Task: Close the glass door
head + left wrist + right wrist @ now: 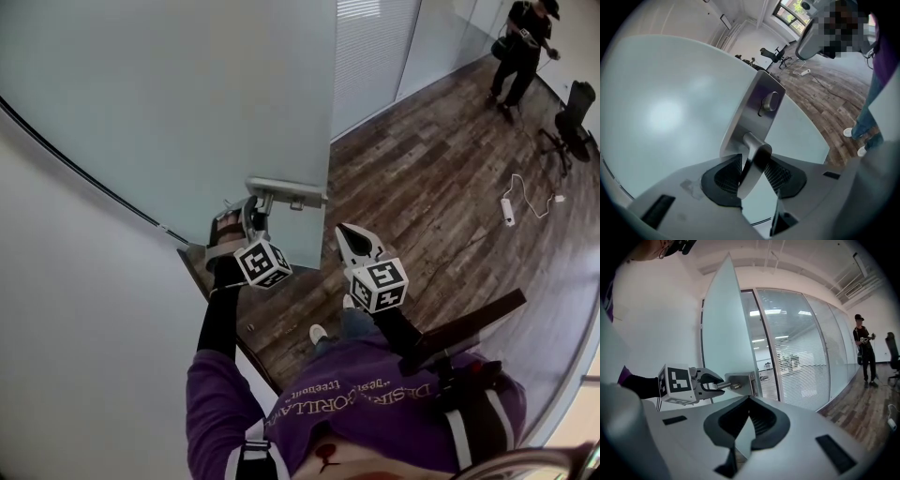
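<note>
Glass door (pixel 216 103) open, left gripper (pixel 251 211) on the door handle (pixel 286 192); closing swing looks not done.
Head view: door ajar at upper left, handle mid-frame, right gripper (pixel 352 236) just right of it, free. Left gripper view: jaws clamp the lever, bottom centre. Right gripper view: jaws together, empty; door edge left of centre, doorway uncovered. No containers visible.

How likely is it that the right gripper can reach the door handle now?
Probably yes: nothing stands between the right gripper and the door handle, though the left gripper is clamped on it, leaving little free.
</note>
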Demonstrator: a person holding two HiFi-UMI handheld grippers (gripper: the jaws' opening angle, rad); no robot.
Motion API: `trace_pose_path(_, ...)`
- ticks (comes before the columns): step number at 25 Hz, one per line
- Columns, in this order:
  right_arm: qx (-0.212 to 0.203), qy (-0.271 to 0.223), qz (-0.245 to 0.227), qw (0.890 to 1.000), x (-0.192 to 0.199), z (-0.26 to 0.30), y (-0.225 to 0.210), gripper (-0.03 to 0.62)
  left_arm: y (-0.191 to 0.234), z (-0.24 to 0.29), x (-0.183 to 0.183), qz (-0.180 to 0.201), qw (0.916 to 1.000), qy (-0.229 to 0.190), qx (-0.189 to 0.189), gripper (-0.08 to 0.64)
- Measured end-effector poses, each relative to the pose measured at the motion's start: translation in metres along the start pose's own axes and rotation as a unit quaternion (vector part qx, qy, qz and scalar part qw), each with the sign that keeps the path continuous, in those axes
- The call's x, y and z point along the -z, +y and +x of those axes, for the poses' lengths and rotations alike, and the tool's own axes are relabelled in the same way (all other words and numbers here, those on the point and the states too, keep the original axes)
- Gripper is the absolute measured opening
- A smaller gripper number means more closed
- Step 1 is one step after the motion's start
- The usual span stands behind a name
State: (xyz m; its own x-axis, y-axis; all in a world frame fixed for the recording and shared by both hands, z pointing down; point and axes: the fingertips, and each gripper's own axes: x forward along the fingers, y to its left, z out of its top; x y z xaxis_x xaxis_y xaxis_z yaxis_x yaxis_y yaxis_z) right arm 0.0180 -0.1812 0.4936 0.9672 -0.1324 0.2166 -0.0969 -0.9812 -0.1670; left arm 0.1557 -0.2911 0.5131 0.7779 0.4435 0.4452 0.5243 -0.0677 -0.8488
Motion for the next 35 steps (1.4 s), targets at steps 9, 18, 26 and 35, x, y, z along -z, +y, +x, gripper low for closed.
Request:
trace_pose_path(9,-0.012,-0.011,-0.001,1.000,-0.024,0.018,-0.051,-0.009,0.005,0.029,-0.011,0.006,0.9995,0.029,0.013,0.133)
trace_pose_path(18,-0.041,-0.012,0.002,0.999,-0.032,0.038,-0.085,-0.009,0.018,0.062,-0.024,-0.015,0.9984,0.054,0.008,0.133)
trace_pose_path(26,-0.061,-0.007,0.001,0.998,-0.033,0.060,-0.103,-0.009,0.032,0.101,-0.031,-0.030,0.9975,0.062,0.018,0.133)
trace_pose_path(35,-0.075,-0.003,-0.005,0.997,-0.040,0.065,-0.130,-0.009,0.050,0.137,-0.043,-0.051,0.9947,0.088,0.018,0.133)
